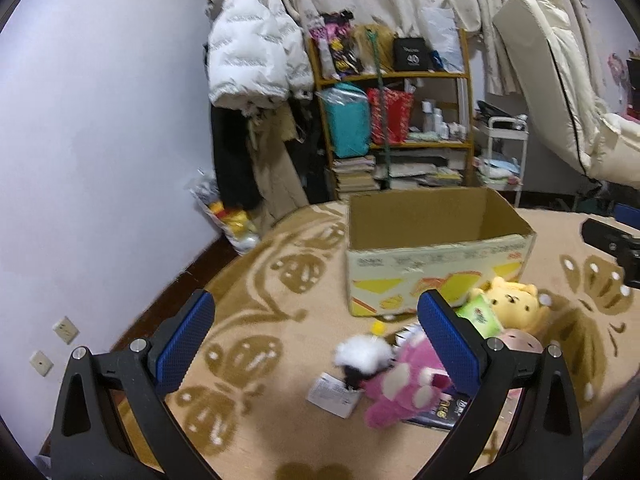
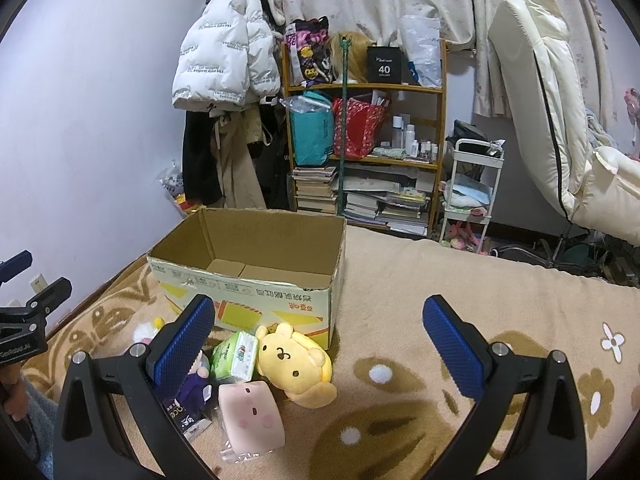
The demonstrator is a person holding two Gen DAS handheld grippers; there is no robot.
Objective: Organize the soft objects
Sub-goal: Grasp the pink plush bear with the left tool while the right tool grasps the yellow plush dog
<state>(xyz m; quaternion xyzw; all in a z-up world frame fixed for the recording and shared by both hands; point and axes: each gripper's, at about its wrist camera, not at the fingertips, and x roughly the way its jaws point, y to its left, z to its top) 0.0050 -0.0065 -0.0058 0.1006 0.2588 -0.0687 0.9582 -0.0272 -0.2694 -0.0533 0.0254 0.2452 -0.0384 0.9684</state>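
Left wrist shows a pink plush (image 1: 400,388); right wrist, the box floor (image 2: 272,272).

A black box (image 2: 384,65) on the top shelf of the wooden bookshelf (image 2: 440,128) bears the number "40" in white, with a smaller line beneath that reads roughly as "COLORS", and small script above it that is too fine to make out. The white puffer jacket (image 2: 224,64) hanging by the wall carries repeated lines of printed lettering, and the cardboard box (image 2: 256,300) on the bed has a row of Chinese characters along its front, upside down in the right wrist view; neither can be read reliably. A dark packet (image 2: 188,416) beside the pink plush shows partial letters like "ce", while all print in the left wrist view is blurred.
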